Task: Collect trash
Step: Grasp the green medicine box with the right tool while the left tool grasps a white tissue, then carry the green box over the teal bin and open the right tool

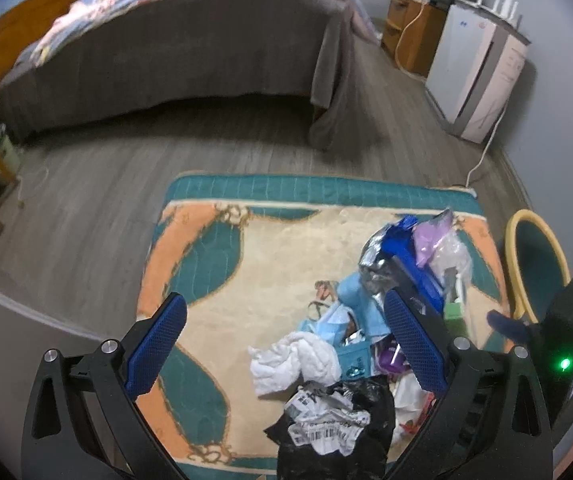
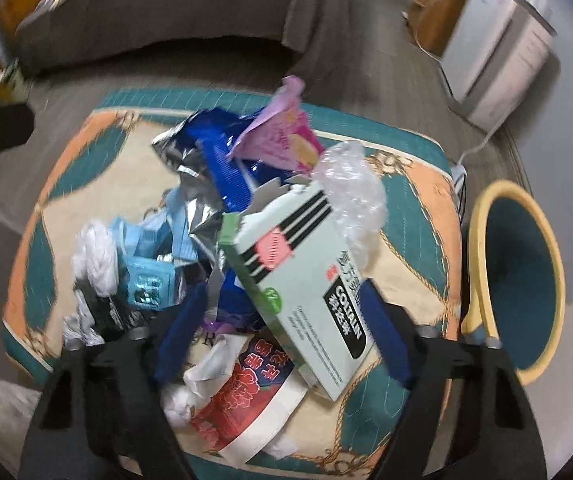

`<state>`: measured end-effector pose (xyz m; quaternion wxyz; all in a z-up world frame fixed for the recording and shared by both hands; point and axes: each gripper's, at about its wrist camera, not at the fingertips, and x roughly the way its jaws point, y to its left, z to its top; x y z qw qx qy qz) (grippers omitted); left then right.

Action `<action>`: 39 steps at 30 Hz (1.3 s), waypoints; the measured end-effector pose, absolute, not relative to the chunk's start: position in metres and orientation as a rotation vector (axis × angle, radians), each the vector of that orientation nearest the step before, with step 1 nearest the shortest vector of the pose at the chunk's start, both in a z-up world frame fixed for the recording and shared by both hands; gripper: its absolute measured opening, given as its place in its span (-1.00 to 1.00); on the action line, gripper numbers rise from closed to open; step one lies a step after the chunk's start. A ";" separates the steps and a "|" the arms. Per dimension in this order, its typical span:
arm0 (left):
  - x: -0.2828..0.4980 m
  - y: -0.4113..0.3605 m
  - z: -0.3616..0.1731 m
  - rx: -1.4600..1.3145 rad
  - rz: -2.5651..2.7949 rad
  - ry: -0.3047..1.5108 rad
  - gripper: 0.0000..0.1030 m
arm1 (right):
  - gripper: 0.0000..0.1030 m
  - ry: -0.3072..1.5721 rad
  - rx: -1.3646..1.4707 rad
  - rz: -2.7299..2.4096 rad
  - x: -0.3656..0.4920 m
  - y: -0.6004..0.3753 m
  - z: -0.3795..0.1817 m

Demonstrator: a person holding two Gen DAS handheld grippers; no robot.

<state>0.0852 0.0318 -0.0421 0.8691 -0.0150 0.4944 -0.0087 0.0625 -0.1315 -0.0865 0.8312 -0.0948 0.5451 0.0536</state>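
Both tongs gape: right [image 2: 282, 332] straddling a green box [image 2: 298, 280], left [image 1: 284, 348] empty.

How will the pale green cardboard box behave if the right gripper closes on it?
The pale green box looks like thin carton with a torn-open end, so it is probably light and may crush under a firm squeeze. It lies tilted on loose trash, so it could slide or pivot. Its flat sides should suit the right gripper.
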 end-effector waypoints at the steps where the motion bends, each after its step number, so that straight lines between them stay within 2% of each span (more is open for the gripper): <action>1: 0.086 0.033 -0.044 -0.027 -0.004 1.043 0.90 | -0.06 1.164 -0.208 0.120 0.063 -0.130 -0.088; 4: 0.091 0.036 -0.046 -0.028 0.006 1.053 0.90 | -0.35 1.172 -0.213 0.117 0.066 -0.134 -0.083; 10: 0.093 0.034 -0.066 -0.034 0.008 1.132 0.90 | -0.57 1.166 -0.095 0.113 0.072 -0.164 -0.054; 16: 0.096 0.005 -0.111 0.088 0.011 1.253 0.89 | -0.63 1.167 0.040 0.094 0.082 -0.193 -0.048; 20: 0.098 0.002 -0.131 0.112 0.006 1.304 0.82 | -0.63 1.161 0.076 0.081 0.084 -0.199 -0.048; 22: 0.097 0.002 -0.136 0.127 -0.013 1.321 0.62 | -0.63 1.158 0.089 0.080 0.081 -0.203 -0.046; 23: 0.097 0.003 -0.138 0.122 -0.030 1.334 0.24 | -0.63 1.154 0.098 0.081 0.082 -0.205 -0.044; 24: 0.097 0.003 -0.140 0.112 -0.042 1.343 -0.06 | -0.63 1.150 0.103 0.082 0.081 -0.206 -0.042; 25: 0.096 0.004 -0.140 0.097 -0.055 1.350 -0.16 | -0.63 1.144 0.107 0.083 0.081 -0.207 -0.041; 27: 0.093 0.006 -0.136 0.076 -0.084 1.340 -0.50 | -0.63 1.129 0.106 0.084 0.081 -0.209 -0.035; 29: 0.090 0.005 -0.127 0.086 -0.094 1.303 -0.67 | -0.63 1.119 0.107 0.092 0.080 -0.211 -0.030; 32: 0.084 0.007 -0.108 0.053 -0.122 1.241 -0.73 | -0.63 1.093 0.126 0.100 0.076 -0.220 -0.016; 39: 0.073 -0.007 -0.043 0.059 -0.184 1.034 -0.74 | -0.63 1.001 0.163 0.120 0.068 -0.252 0.028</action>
